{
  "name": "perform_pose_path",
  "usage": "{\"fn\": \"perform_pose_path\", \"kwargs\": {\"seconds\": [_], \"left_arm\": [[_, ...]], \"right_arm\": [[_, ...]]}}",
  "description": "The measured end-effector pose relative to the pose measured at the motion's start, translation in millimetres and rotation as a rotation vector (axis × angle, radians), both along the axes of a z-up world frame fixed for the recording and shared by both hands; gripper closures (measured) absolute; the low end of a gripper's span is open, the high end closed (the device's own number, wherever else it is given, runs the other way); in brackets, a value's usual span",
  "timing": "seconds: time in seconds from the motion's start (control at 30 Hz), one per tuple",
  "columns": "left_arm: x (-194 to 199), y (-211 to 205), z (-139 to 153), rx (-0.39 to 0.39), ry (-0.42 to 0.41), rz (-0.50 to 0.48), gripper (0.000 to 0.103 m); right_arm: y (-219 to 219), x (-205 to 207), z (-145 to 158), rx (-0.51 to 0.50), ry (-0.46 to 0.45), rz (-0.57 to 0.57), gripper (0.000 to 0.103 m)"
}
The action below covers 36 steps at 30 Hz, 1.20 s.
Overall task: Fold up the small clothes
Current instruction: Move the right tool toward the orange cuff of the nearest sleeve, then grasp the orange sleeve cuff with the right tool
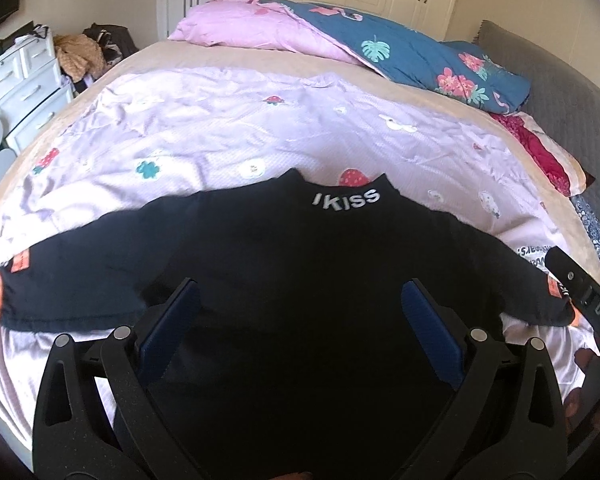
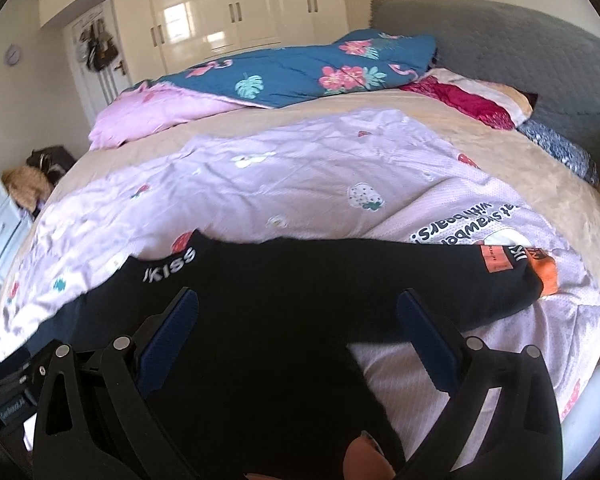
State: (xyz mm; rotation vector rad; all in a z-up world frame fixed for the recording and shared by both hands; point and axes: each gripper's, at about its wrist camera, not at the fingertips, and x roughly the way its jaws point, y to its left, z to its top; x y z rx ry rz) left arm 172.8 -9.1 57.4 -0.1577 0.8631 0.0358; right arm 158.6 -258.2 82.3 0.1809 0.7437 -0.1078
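Note:
A small black long-sleeved top (image 1: 284,264) with white "KISS" lettering on its collar and orange cuff patches lies spread flat on a lilac strawberry-print sheet (image 1: 220,128), collar pointing away. My left gripper (image 1: 300,308) is open, its blue-padded fingers hovering over the top's lower body. The top also shows in the right wrist view (image 2: 300,280), with its right sleeve stretched out to the right. My right gripper (image 2: 298,320) is open over the body near the right sleeve; part of it (image 1: 588,292) shows at the right edge of the left wrist view.
The lilac sheet (image 2: 300,168) covers a beige bed (image 2: 500,140). A pink and blue floral duvet (image 1: 380,48) is bunched at the far side. Pillows (image 2: 476,100) and a grey headboard (image 2: 500,40) are on the right. White drawers (image 1: 24,76) stand left of the bed.

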Motion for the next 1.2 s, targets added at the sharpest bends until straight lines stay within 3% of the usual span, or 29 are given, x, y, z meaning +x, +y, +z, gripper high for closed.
{"fn": "perform_pose_path", "kwargs": {"seconds": [0.27,0.53,1.0,1.2], "left_arm": [[27,-22,-1,0.010,-0.005,-0.044,0.009],[53,-48,-22,0.026,0.028,-0.097,0.009],[79,-82,-66,0.065,0.070,-0.193,0.009],[85,-79,-77,0.065,0.092,-0.191,0.009]], "right_arm": [[-45,25,-20,0.029,0.029,-0.125,0.004],[-108,31,-56,0.074,0.075,-0.287,0.004],[-207,9,-100,0.169,0.142,-0.590,0.004],[-247,7,-122,0.257,0.176,-0.693,0.004]]}}
